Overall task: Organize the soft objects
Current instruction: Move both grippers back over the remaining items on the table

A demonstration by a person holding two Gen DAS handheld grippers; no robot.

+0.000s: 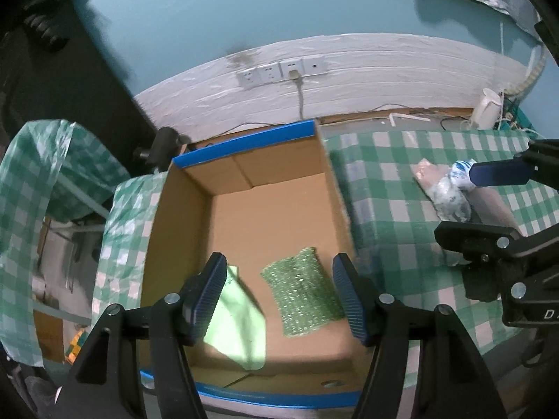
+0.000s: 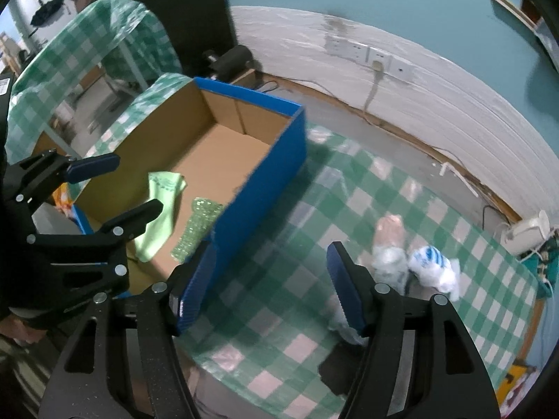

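Cloth (image 1: pixel 237 317) + sponge (image 1: pixel 302 291) in box (image 1: pixel 181 209); both claws empty, apart.

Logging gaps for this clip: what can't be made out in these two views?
- Plastic-wrapped bundles on the checked tablecloth: blurred, contents unclear; right gripper finger covers one in its wrist view.
- Light green cloth in the cardboard box: partly behind left gripper finger.
- Green bubble wrap: box wall hides part, right view.

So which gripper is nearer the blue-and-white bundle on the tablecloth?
Right. The right gripper hangs open above the cloth just beside the blue-and-white bundle; the left gripper is open over the cardboard box, farther away.
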